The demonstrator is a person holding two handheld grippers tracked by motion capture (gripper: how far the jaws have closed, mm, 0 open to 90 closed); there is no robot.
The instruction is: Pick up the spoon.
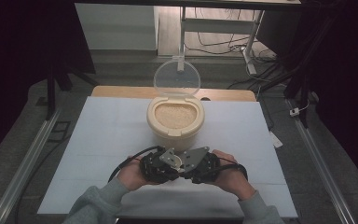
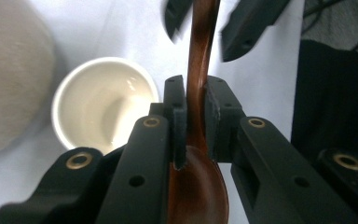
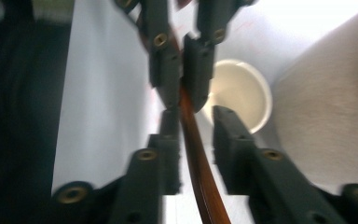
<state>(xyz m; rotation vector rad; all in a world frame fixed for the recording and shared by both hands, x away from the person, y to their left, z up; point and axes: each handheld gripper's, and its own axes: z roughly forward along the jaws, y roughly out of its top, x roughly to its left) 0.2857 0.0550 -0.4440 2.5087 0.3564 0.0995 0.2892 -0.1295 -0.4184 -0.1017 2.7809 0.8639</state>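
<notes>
On the table (image 1: 98,140) the rice container (image 1: 175,122) stands in the middle, its lid (image 1: 176,77) raised behind it. In front of it the left gripper (image 1: 161,165) and the right gripper (image 1: 200,164) meet. Between them lies the spoon (image 2: 196,98), beside the small cup (image 2: 103,103).

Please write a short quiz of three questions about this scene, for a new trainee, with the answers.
1. True or false: the clear round lid of the cream rice container is closed.
2. Which gripper clamps the brown wooden spoon? A) left gripper B) right gripper
3. What does the small white cup hold?

Key: 1. False, it stands open. 2. A; the right gripper's jaws stand apart around the handle. 3. Nothing; it looks empty.
</notes>
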